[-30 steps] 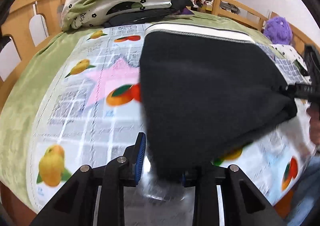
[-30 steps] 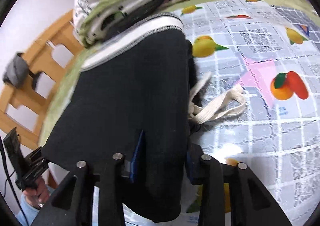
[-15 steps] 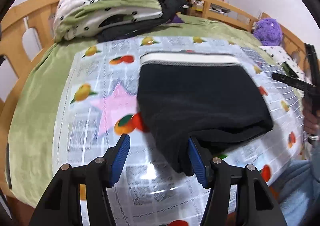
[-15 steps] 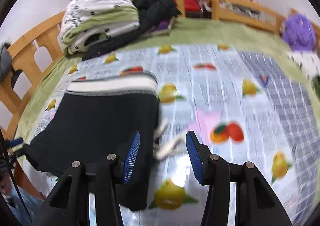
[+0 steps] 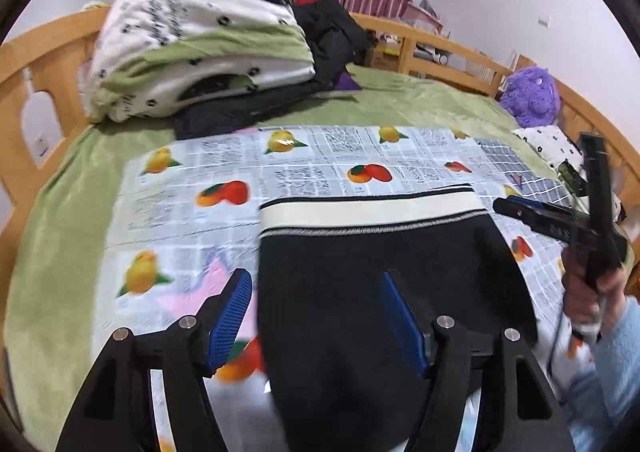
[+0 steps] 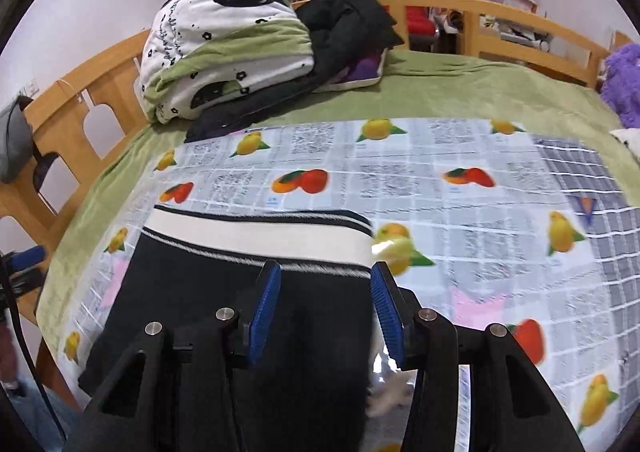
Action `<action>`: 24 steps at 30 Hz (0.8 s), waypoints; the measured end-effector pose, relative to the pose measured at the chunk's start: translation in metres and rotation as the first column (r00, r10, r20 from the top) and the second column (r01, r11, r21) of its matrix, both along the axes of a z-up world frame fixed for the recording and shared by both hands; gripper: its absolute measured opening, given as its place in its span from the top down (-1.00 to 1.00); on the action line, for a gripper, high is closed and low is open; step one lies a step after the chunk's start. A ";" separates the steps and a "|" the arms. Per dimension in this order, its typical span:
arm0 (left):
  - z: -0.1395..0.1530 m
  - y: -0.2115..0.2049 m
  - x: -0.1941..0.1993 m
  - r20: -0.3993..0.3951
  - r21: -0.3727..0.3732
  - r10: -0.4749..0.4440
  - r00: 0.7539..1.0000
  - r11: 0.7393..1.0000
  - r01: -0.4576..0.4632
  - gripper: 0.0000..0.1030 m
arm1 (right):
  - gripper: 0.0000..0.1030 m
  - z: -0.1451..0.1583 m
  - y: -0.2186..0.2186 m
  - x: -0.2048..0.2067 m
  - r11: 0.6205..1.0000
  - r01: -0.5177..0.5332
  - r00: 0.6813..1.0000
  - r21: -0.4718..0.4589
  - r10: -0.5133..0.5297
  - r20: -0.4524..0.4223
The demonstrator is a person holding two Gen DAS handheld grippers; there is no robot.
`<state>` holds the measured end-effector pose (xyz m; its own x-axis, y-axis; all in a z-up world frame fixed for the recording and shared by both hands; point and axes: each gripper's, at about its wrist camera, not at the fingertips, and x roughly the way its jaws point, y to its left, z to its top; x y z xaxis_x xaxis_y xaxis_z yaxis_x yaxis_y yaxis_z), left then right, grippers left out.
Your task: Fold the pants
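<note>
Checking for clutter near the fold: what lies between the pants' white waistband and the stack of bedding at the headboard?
Only bare fruit-print mat, then green bedsheet, separates the waistband from the bedding stack. Both wrist views show it.

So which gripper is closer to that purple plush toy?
Right. The right gripper hangs over the pants' edge on the purple plush toy's side; the left gripper is at their opposite edge.

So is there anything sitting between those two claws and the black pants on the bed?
Nothing visible. Both the left gripper and the right gripper are open right over the folded black pants, with only air between. The pile of bedding lies well behind, at the head of the bed.
</note>
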<state>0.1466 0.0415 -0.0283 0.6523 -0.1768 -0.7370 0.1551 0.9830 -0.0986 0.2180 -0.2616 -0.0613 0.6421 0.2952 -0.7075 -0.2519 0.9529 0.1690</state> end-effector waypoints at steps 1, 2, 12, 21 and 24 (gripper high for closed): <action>-0.007 -0.006 0.012 -0.003 0.002 -0.008 1.000 1.000 0.008 -0.26 | 0.08 -0.005 0.004 0.004 1.000 -0.008 1.000 0.005 0.009 -0.002; -0.017 -0.014 0.026 0.001 0.008 -0.018 1.000 1.000 0.018 -0.26 | 0.09 -0.011 0.007 0.007 1.000 -0.018 1.000 0.009 0.018 -0.008; -0.091 -0.030 0.099 -0.114 0.070 0.097 0.989 0.993 -0.090 -0.29 | 0.48 -0.063 0.021 0.027 0.986 -0.028 0.999 -0.166 0.020 -0.047; -0.097 -0.034 0.095 -0.075 0.075 0.092 0.993 0.993 -0.087 -0.40 | 0.47 -0.068 0.018 0.021 0.989 0.007 1.000 -0.144 -0.008 -0.009; -0.098 -0.032 0.092 -0.059 0.069 0.089 0.994 0.994 -0.085 -0.40 | 0.45 -0.069 0.015 0.020 0.994 0.036 0.999 -0.106 -0.037 -0.006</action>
<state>0.2390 0.0091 -0.1264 0.6161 -0.0708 -0.7845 0.0646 0.9971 -0.0393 0.2379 -0.2466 -0.1305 0.6452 0.1950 -0.7387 -0.2158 0.9740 0.0686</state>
